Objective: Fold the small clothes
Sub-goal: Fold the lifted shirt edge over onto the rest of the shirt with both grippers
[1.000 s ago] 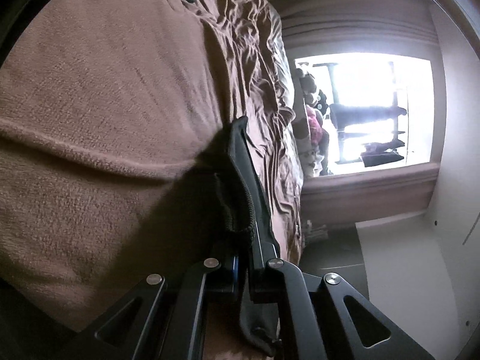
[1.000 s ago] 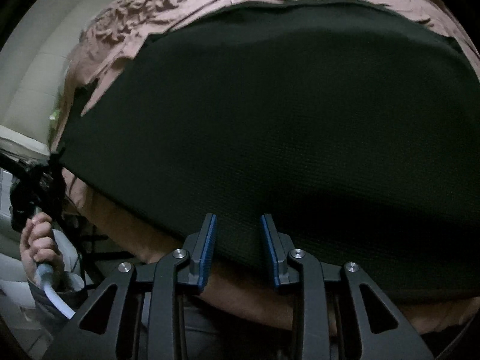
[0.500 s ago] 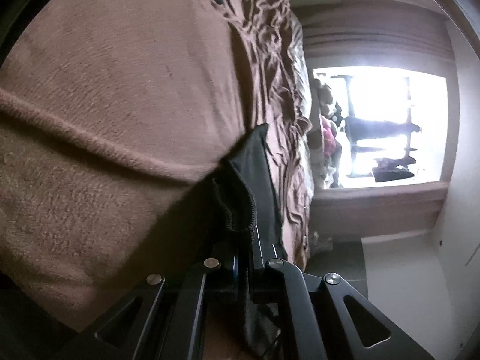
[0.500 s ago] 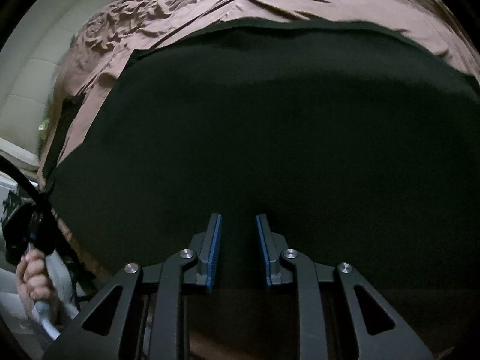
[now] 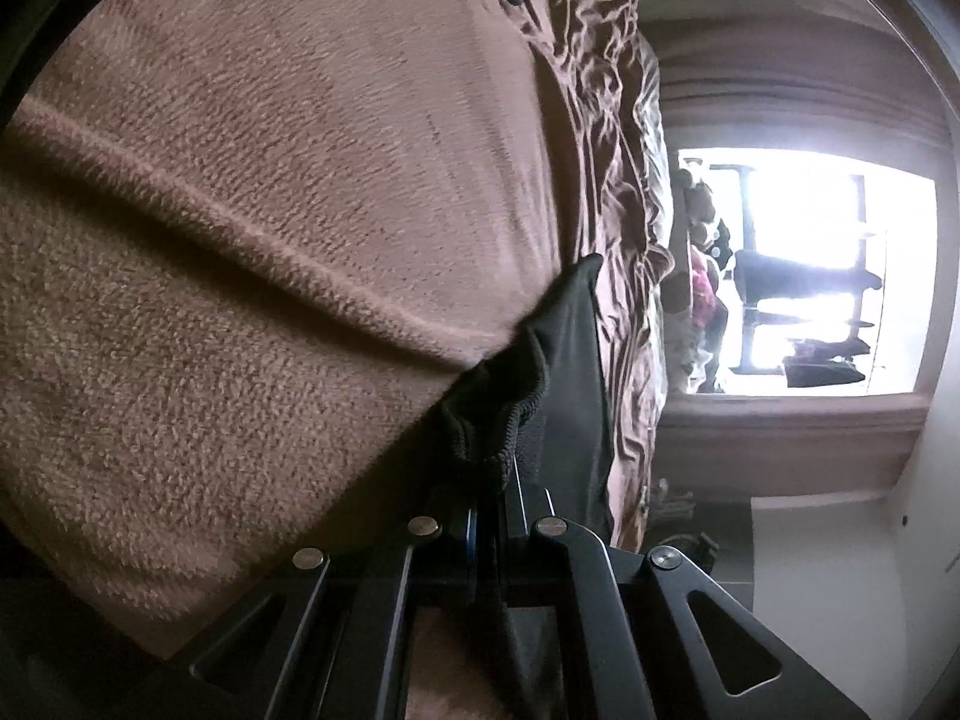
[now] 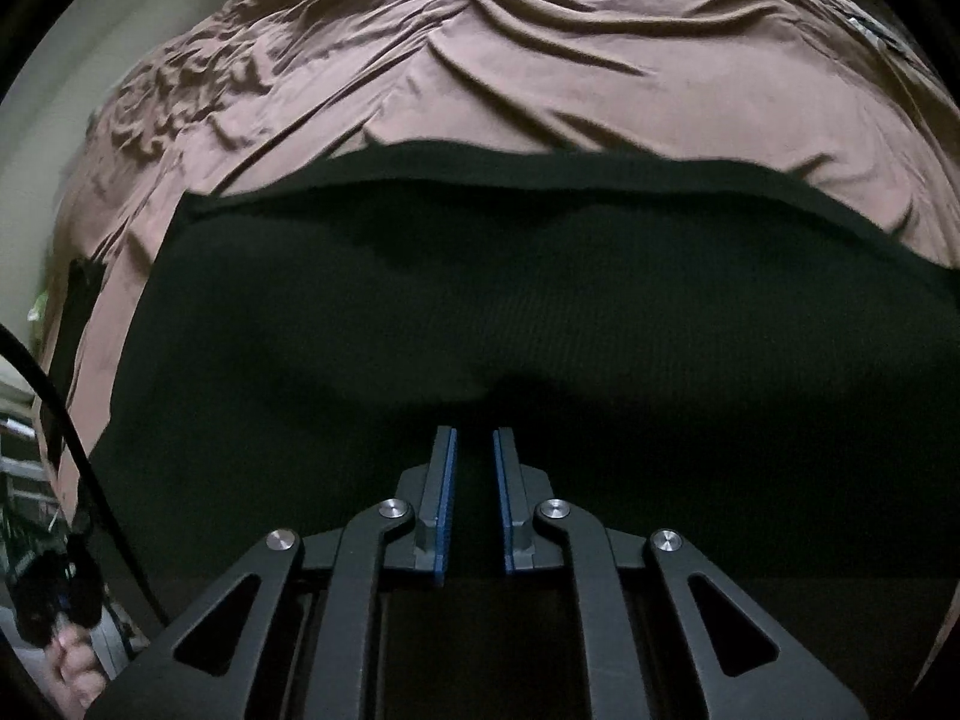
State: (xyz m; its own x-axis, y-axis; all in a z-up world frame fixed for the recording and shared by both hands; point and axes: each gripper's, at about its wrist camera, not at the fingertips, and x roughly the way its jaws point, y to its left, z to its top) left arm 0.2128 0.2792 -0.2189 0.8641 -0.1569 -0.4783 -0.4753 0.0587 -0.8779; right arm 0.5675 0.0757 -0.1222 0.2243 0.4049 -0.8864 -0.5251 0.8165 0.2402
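Note:
A black knit garment (image 6: 480,276) lies spread on the brown bedsheet (image 6: 510,60), its far edge folded back on itself. My right gripper (image 6: 475,432) points down onto it near the front edge. Its jaws are closing, with the black fabric gathered into a small pucker just past the tips. In the left wrist view my left gripper (image 5: 492,480) is shut on a bunched corner of the same black garment (image 5: 570,360), which hangs taut beyond the fingers.
A plush brown blanket (image 5: 270,210) fills the left wrist view beside the creased sheet. A bright window (image 5: 810,276) lies beyond the bed. A hand (image 6: 72,660) and a black cable (image 6: 60,420) show at the lower left of the right wrist view.
The right gripper has drawn back toward the garment's near edge, so more sheet shows, and its jaws have narrowed. The left gripper kept its grip and sank slightly with the corner.

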